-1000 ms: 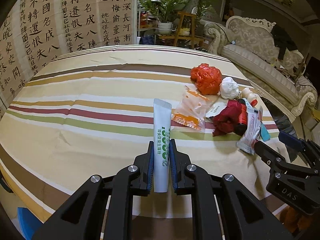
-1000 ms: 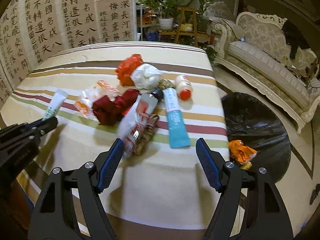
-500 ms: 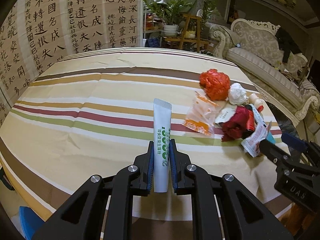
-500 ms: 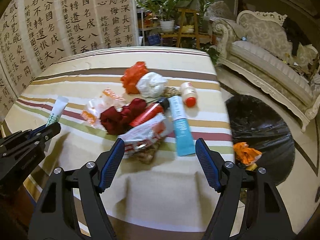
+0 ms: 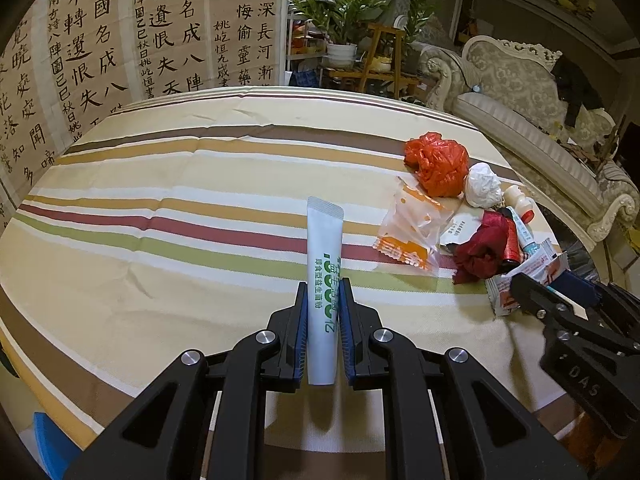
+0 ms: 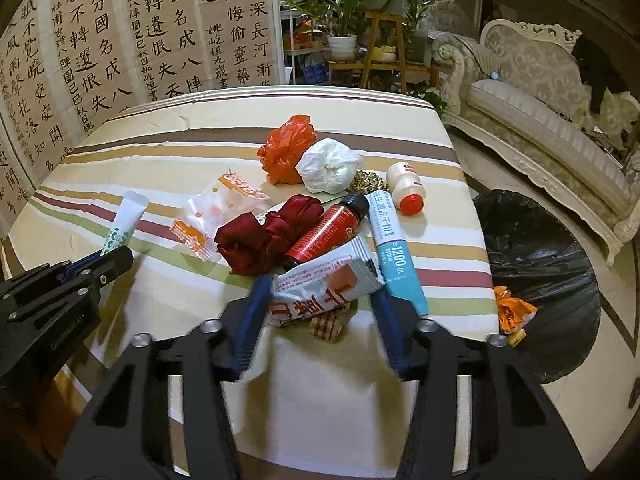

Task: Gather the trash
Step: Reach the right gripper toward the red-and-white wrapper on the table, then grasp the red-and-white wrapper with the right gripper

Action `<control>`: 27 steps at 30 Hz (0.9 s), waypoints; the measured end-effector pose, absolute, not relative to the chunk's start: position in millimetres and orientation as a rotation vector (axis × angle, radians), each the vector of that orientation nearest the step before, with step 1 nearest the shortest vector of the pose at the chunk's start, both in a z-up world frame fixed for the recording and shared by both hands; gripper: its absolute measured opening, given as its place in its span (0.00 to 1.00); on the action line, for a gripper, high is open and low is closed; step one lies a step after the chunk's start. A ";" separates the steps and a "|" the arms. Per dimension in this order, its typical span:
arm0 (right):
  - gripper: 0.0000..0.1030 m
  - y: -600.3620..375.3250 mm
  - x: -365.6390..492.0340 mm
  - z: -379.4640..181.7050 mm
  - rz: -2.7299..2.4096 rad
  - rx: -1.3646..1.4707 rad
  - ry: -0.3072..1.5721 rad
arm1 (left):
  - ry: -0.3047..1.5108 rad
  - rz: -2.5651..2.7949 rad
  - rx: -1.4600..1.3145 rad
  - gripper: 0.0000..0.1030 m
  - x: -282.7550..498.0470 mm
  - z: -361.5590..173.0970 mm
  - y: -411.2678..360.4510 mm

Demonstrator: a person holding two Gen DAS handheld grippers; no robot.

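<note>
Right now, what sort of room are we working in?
Most likely a home living room: an ornate carved sofa, calligraphy wall panels, potted plants, and a table under a striped tablecloth.

Trash heap point(image 6: 320, 216) on striped tablecloth point(image 6: 200, 152), black bin point(image 6: 552, 272) beside.

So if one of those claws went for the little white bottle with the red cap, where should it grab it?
Probably across the white body of the bottle, not the red cap. It lies on its side with the cap towards the camera, so coming from above with the fingers either side of its narrower waist looks safest. The blue tube lies close on one side, leaving little room.
</note>
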State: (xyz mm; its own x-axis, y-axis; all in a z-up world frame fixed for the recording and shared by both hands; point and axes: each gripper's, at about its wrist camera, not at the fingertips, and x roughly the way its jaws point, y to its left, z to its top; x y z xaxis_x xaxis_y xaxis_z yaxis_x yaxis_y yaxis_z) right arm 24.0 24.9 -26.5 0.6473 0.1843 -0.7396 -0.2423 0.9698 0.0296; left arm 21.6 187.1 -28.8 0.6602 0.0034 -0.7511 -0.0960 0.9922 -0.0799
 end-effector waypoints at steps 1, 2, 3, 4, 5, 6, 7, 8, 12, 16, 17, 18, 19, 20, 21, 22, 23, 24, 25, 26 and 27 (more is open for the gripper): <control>0.40 23.2 23.0 -25.4 0.243 -0.070 0.830 | 0.850 0.055 -0.118 0.15 22.0 -29.1 187.4; 0.36 22.5 22.9 -24.9 0.246 -0.069 0.829 | 0.850 0.054 -0.118 0.15 22.4 -29.3 187.4; 0.32 21.2 22.2 -24.0 0.255 -0.063 0.828 | 0.850 0.054 -0.117 0.15 22.3 -29.4 187.0; 0.30 20.2 21.4 -23.4 0.262 -0.058 0.828 | 0.848 0.053 -0.116 0.15 21.9 -29.2 186.7; 0.28 20.1 20.6 -23.1 0.265 -0.058 0.827 | 0.847 0.052 -0.116 0.15 21.4 -29.0 186.4; 0.27 19.9 19.9 -22.6 0.268 -0.059 0.826 | 0.846 0.052 -0.116 0.15 20.8 -28.5 185.9; 0.24 19.5 18.4 -21.6 0.271 -0.058 0.822 | 0.845 0.052 -0.115 0.15 19.8 -28.4 185.6; 0.23 19.5 17.1 -21.0 0.276 -0.056 0.819 | 0.842 0.052 -0.115 0.15 18.4 -27.8 185.2; 0.16 18.4 13.1 -18.8 0.293 -0.050 0.810 | 0.835 0.054 -0.112 0.15 13.2 -25.9 182.5; 0.09 16.7 9.2 -16.3 0.320 -0.032 0.803 | 0.826 0.061 -0.109 0.15 8.0 -22.9 179.9; 0.09 16.4 8.4 -15.7 0.325 -0.026 0.802 | 0.823 0.064 -0.108 0.15 6.6 -21.6 179.4; 0.08 16.2 7.6 -15.2 0.328 -0.023 0.801 | 0.819 0.067 -0.107 0.15 5.2 -20.4 179.6; 0.08 16.2 6.5 -14.8 0.330 -0.022 0.800 | 0.815 0.071 -0.105 0.15 3.4 -18.9 179.4; 0.08 15.8 5.4 -14.2 0.333 -0.018 0.797 | 0.811 0.075 -0.103 0.15 2.2 -17.8 178.7; 0.07 15.4 4.0 -13.4 0.338 -0.014 0.795 | 0.803 0.081 -0.102 0.15 0.0 -15.9 178.7; 0.07 14.9 2.8 -12.4 0.339 -0.013 0.791 | 0.798 0.086 -0.102 0.15 -1.3 -14.2 178.7; 0.06 14.3 1.5 -10.9 0.342 -0.011 0.786 | 0.792 0.091 -0.103 0.15 -2.8 -12.6 179.0; 0.06 13.5 0.5 -9.9 0.343 -0.010 0.782 | 0.786 0.094 -0.103 0.15 -4.1 -10.8 179.9; 0.06 12.3 -1.5 -7.5 0.346 -0.008 0.773 | 0.778 0.099 -0.102 0.15 -6.0 -8.6 179.7; 0.06 11.1 -3.4 -6.4 0.347 -0.008 0.767 | 0.772 0.102 -0.102 0.15 -7.4 -7.2 179.5; 0.06 9.6 -5.0 -4.4 0.349 -0.005 0.760 | 0.764 0.106 -0.102 0.15 -9.2 -4.9 179.3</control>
